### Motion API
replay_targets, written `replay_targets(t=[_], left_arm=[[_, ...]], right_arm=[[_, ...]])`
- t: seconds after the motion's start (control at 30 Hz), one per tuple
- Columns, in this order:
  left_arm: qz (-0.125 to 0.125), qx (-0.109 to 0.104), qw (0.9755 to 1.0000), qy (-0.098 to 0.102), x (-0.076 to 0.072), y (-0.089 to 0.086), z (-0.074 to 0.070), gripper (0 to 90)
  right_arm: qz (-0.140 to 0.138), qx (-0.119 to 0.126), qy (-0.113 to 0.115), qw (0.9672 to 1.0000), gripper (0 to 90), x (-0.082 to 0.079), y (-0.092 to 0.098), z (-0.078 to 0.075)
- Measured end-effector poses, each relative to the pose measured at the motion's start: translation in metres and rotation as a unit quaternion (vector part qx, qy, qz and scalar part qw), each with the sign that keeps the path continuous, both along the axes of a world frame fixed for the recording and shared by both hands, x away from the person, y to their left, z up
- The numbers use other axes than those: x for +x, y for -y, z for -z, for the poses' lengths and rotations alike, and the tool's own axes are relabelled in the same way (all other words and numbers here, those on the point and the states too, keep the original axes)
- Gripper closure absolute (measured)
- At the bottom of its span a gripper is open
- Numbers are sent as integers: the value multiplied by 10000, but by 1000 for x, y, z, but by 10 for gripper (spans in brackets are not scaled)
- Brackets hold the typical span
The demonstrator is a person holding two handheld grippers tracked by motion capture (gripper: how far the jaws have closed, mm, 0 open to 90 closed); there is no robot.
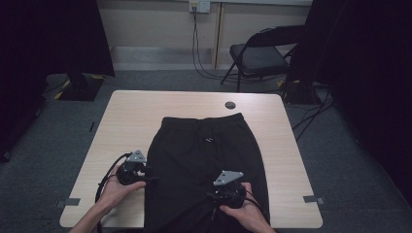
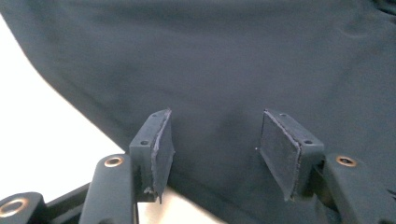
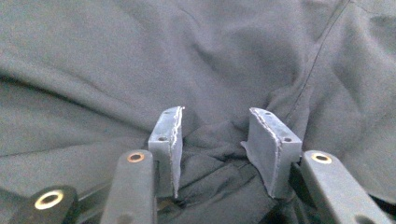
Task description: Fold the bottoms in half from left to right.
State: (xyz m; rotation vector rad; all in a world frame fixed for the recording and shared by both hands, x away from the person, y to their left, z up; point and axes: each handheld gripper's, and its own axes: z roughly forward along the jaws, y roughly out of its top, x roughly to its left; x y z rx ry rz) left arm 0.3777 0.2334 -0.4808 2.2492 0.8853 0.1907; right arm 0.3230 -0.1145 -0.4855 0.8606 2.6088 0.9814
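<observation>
A pair of black trousers (image 1: 204, 150) lies flat on the light wooden table (image 1: 136, 111), waistband at the far end, legs running off the near edge. My left gripper (image 1: 151, 179) rests at the trousers' left edge. In the left gripper view its jaws (image 2: 215, 140) stand apart over the dark cloth (image 2: 233, 56), right by the hem, and the pads touch nothing. My right gripper (image 1: 216, 196) sits on the cloth near the front edge. Its jaws (image 3: 215, 140) press down into the fabric (image 3: 187, 56), a wrinkled fold bunched between them with a gap left.
A small dark round disc (image 1: 230, 105) sits at the table's far edge beyond the waistband. A folding chair (image 1: 262, 53) and cables stand on the floor behind. Tape marks (image 1: 313, 199) lie at the near corners. Bare tabletop runs along both sides of the trousers.
</observation>
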Motion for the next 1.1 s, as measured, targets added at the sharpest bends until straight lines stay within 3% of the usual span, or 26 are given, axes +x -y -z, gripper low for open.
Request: replay_targets(t=[0.13, 0.17, 0.2, 0.23, 0.27, 0.3, 0.33, 0.4, 0.43, 0.5, 0.67, 0.87, 0.93, 0.97, 1.0, 1.03, 1.1], left_arm=[[7, 106, 9999, 52, 5, 1, 3, 437], [35, 123, 9999, 86, 5, 1, 3, 437], [35, 123, 9999, 86, 5, 1, 3, 437], [69, 148, 9998, 139, 4, 2, 4, 433], [69, 148, 9998, 139, 4, 2, 4, 415], [133, 214, 9995, 178, 3, 3, 4, 401], [113, 236, 9995, 181, 2, 4, 4, 401], [90, 248, 9995, 191, 2, 4, 4, 401], [104, 280, 9993, 213, 2, 5, 4, 401], [75, 244, 9995, 203, 2, 5, 4, 403], [81, 326, 9991, 259, 1, 7, 4, 404], [72, 348, 9990, 278, 1, 7, 5, 404], [60, 369, 9989, 290, 0, 8, 5, 404], [42, 382, 9989, 272, 0, 8, 4, 405], [42, 382, 9989, 272, 0, 8, 4, 408], [-3, 364, 9989, 281, 0, 9, 5, 408], [37, 348, 9990, 270, 0, 7, 5, 409]], right_arm=[[47, -36, -158, 9999, 479, -2, 5, -5], [143, 130, -61, 9998, 459, -5, 10, -17], [143, 130, -61, 9998, 459, -5, 10, -17], [242, 188, 37, 9995, 454, -8, 12, -33], [242, 188, 37, 9995, 454, -8, 12, -33], [245, 244, 157, 9993, 445, -11, 11, -52], [221, 290, 229, 9991, 443, -11, 10, -59], [203, 353, 256, 9988, 434, -12, 6, -68], [34, 405, 328, 9986, 409, -13, -8, -81], [-126, 485, 323, 9982, 379, -14, -24, -86], [-825, 393, 227, 9956, 360, -22, -85, -78], [-1546, 228, 15, 9877, 442, -36, -147, -53], [-1637, 115, -140, 9863, 452, -39, -164, -39], [-1621, 169, -216, 9864, 463, -38, -172, -31], [-1621, 169, -216, 9864, 463, -38, -172, -31], [-1622, 109, -271, 9863, 467, -37, -183, -18], [-1617, 148, -361, 9861, 443, -37, -189, -9]])
